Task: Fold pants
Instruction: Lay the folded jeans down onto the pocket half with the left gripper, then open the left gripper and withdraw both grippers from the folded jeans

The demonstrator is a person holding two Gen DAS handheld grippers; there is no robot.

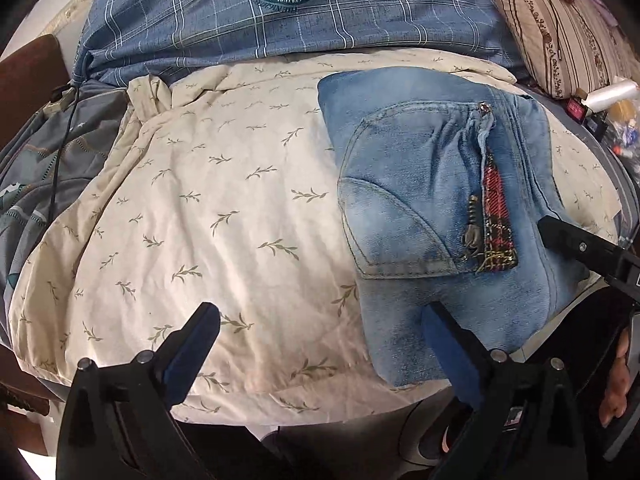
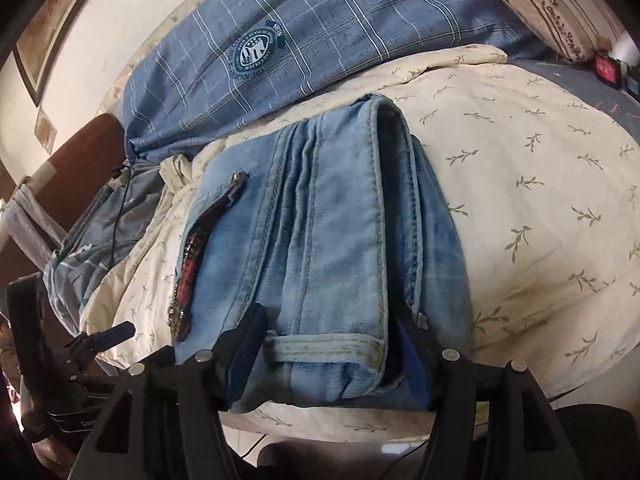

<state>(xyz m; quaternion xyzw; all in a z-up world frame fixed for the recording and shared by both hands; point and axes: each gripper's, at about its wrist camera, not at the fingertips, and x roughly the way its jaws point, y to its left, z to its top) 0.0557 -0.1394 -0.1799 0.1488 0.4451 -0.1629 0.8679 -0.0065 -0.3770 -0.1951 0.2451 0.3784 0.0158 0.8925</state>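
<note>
Light blue jeans (image 1: pixel 432 184) lie folded into a compact stack on a cream leaf-print sheet (image 1: pixel 224 216), with a back pocket and a red plaid zipper trim on top. My left gripper (image 1: pixel 320 328) is open over the sheet; its right finger (image 1: pixel 440 328) rests at the jeans' near left corner. In the right wrist view the folded jeans (image 2: pixel 332 240) fill the middle, waistband edge nearest. My right gripper (image 2: pixel 332 348) has its fingers on either side of the stack's near end, spread wide. The right gripper also shows in the left wrist view (image 1: pixel 584 248).
A blue plaid quilt (image 1: pixel 280 20) lies bunched at the back of the bed. A striped floral pillow (image 1: pixel 560 40) sits at the back right, with small items (image 1: pixel 600 104) beside it. A grey patterned cover (image 1: pixel 48 152) and a black cable (image 1: pixel 64 128) lie at the left.
</note>
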